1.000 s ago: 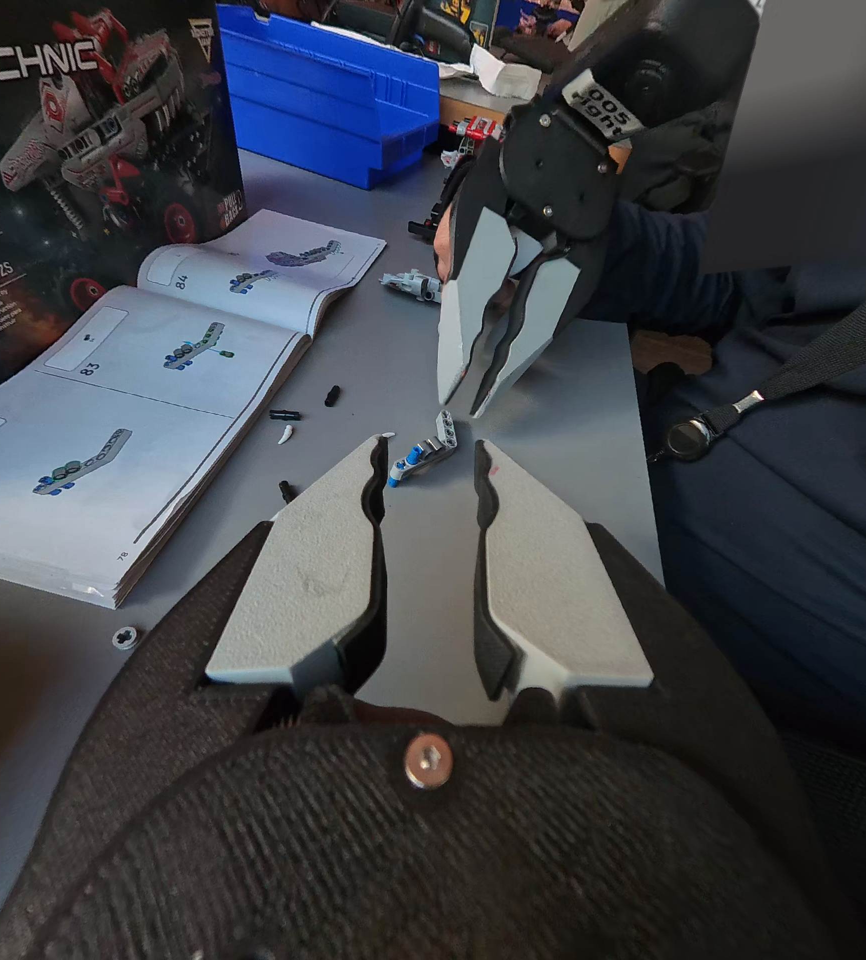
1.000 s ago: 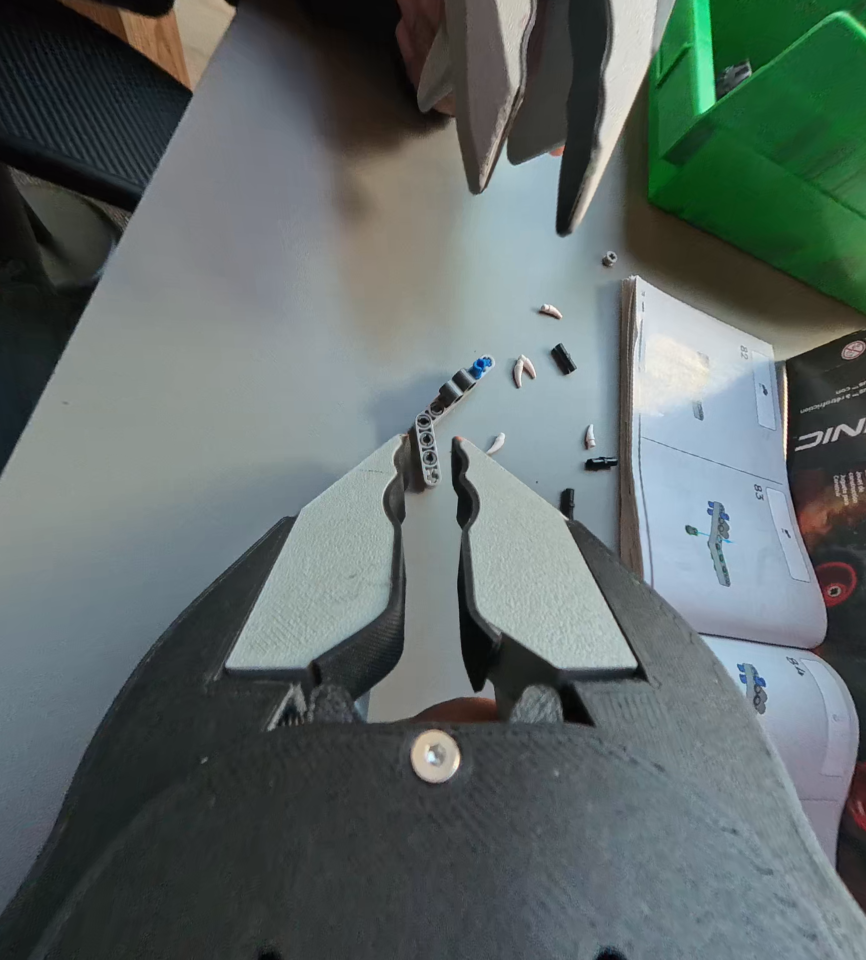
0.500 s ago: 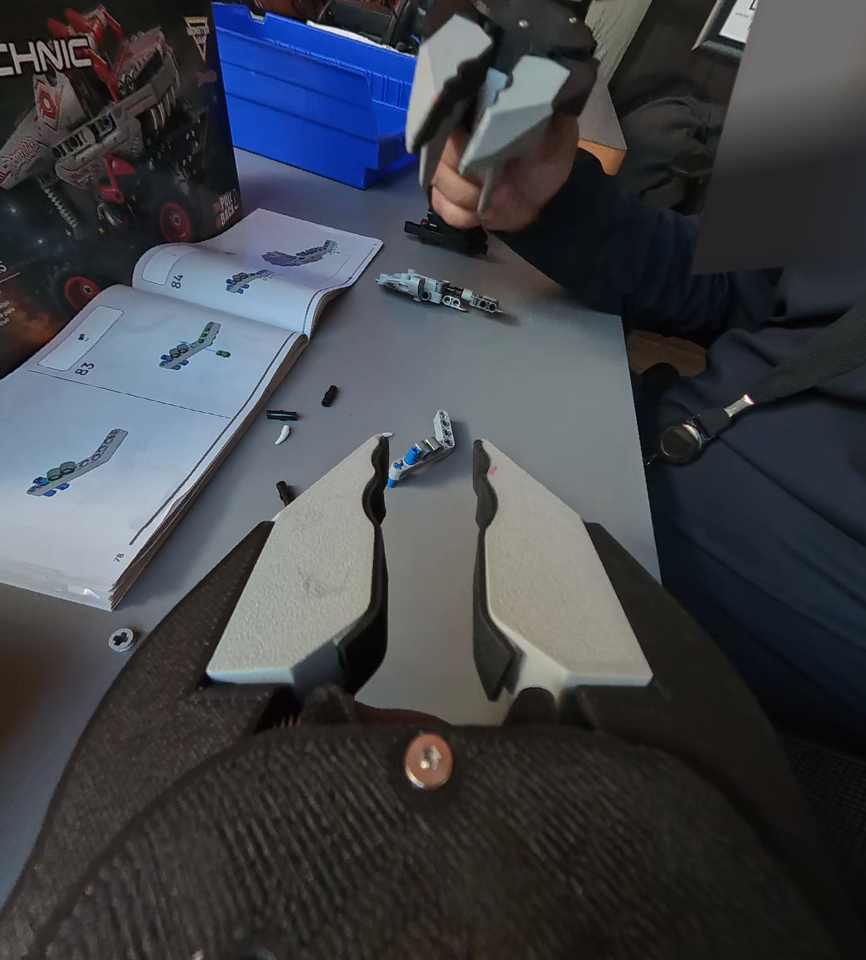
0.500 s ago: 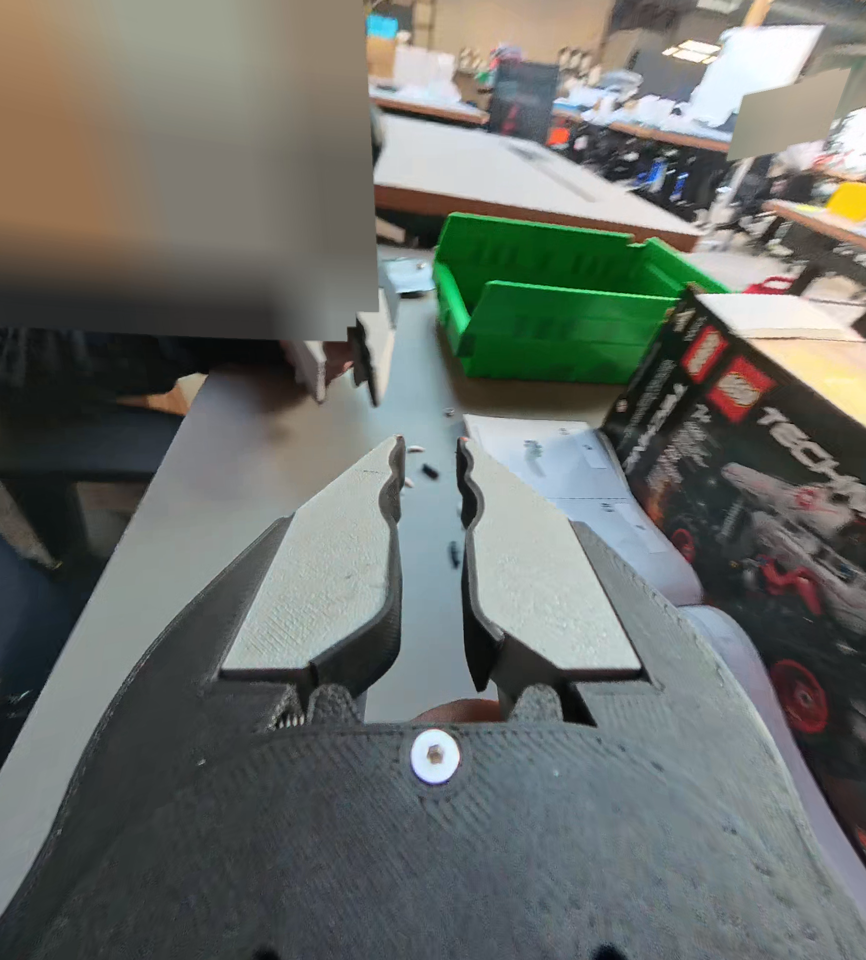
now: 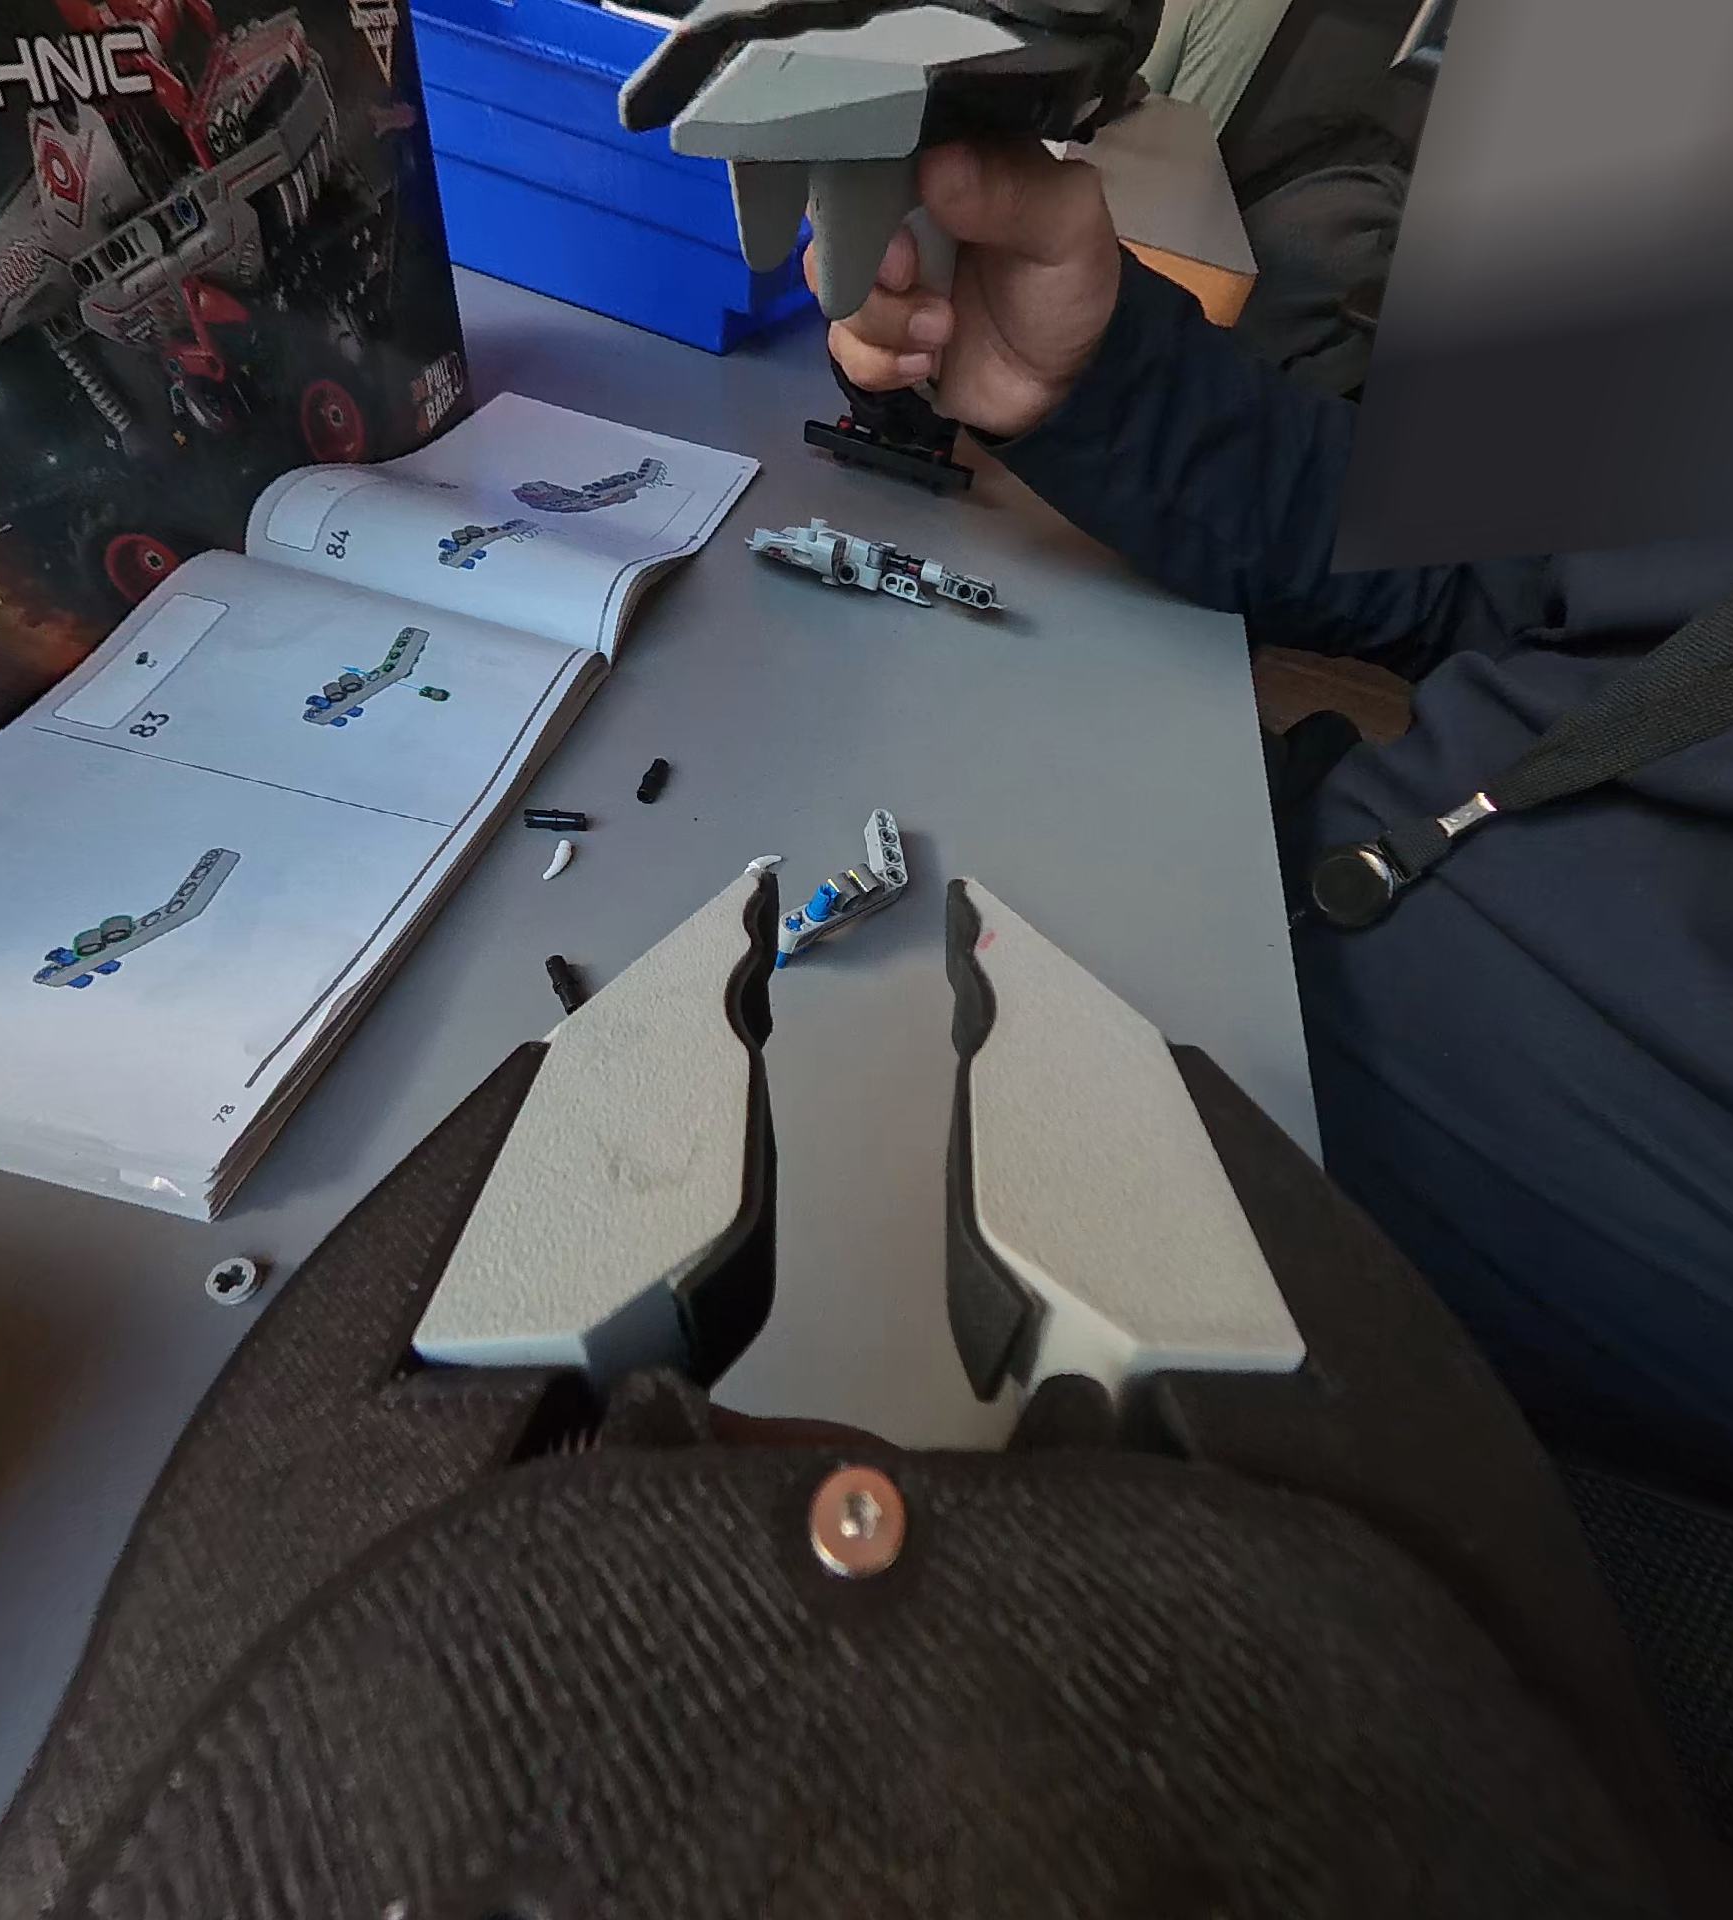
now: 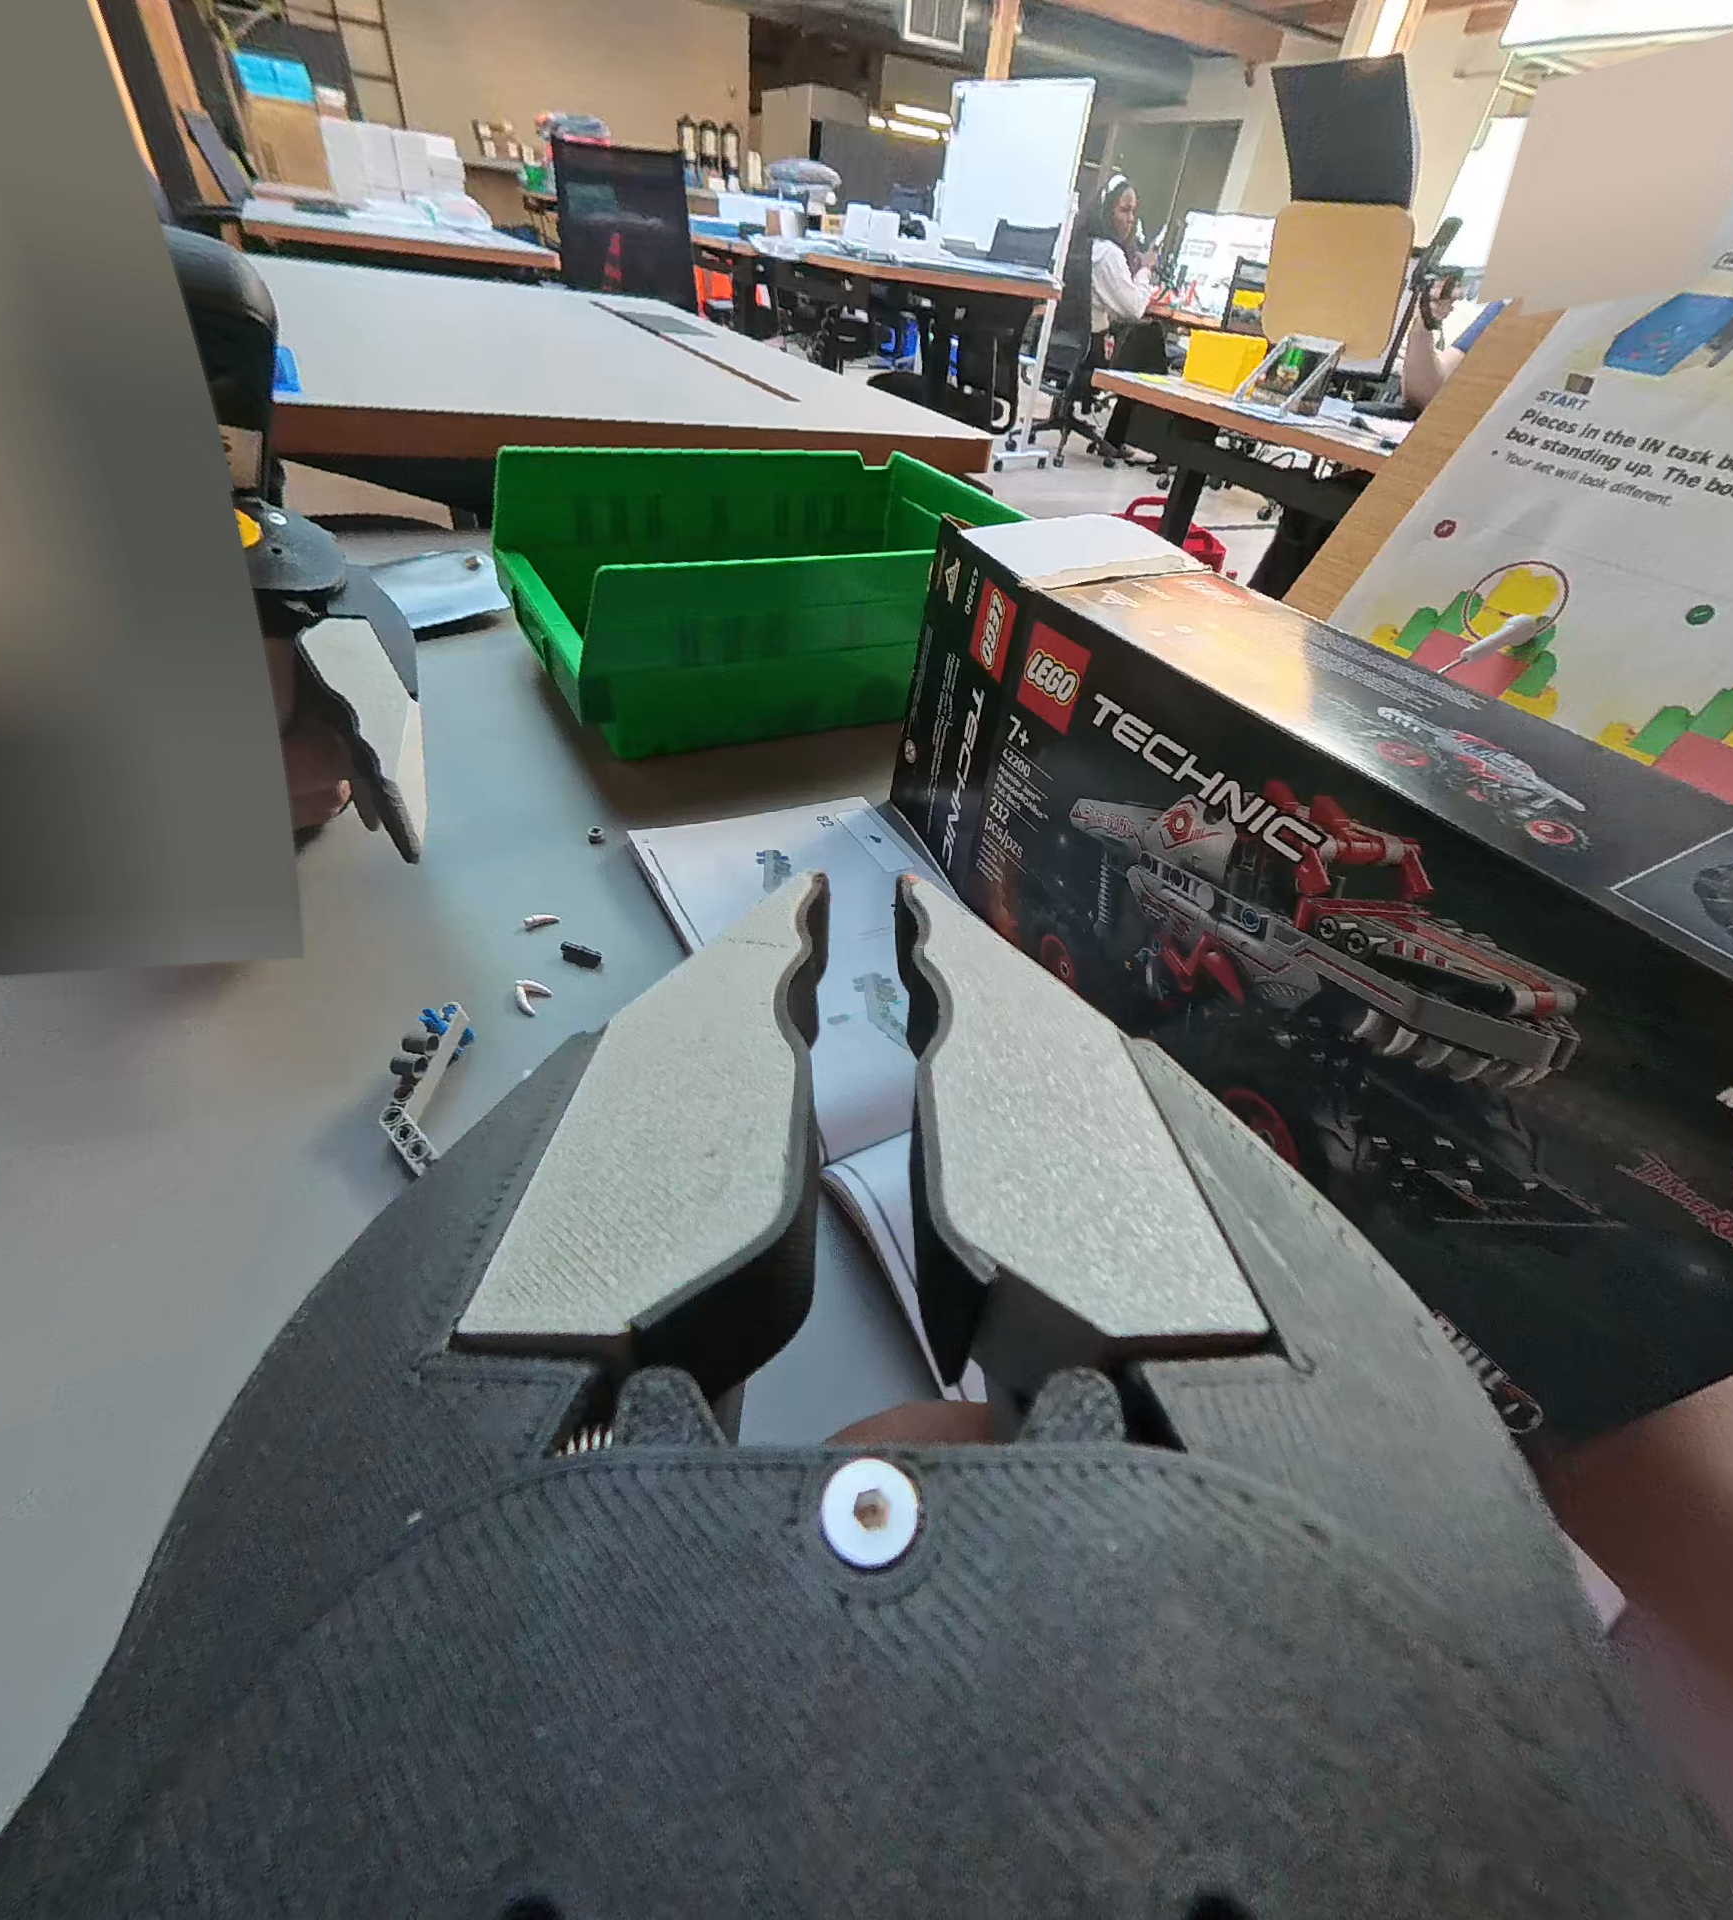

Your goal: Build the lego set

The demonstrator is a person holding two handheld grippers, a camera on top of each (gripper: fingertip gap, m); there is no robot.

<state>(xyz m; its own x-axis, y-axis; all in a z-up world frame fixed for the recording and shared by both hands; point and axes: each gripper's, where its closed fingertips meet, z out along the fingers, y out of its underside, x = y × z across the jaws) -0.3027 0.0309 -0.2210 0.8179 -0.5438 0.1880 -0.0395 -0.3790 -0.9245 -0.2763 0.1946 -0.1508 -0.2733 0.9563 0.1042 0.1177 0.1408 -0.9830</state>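
The left gripper (image 5: 857, 894) hovers with jaws apart and empty over the grey table (image 5: 1049, 790). Just beyond its tips, near the table's edge by the person, lies the bent grey lego beam with blue pins (image 5: 846, 894). The right gripper (image 6: 860, 896), raised above the open white instruction booklet (image 5: 218, 748), is slightly parted, holding nothing.

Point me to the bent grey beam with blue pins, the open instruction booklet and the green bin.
bent grey beam (image 5: 857, 896), left wrist view, at its bend.
instruction booklet (image 5: 249, 790), left wrist view, open page.
green bin (image 6: 737, 665), right wrist view, front wall.
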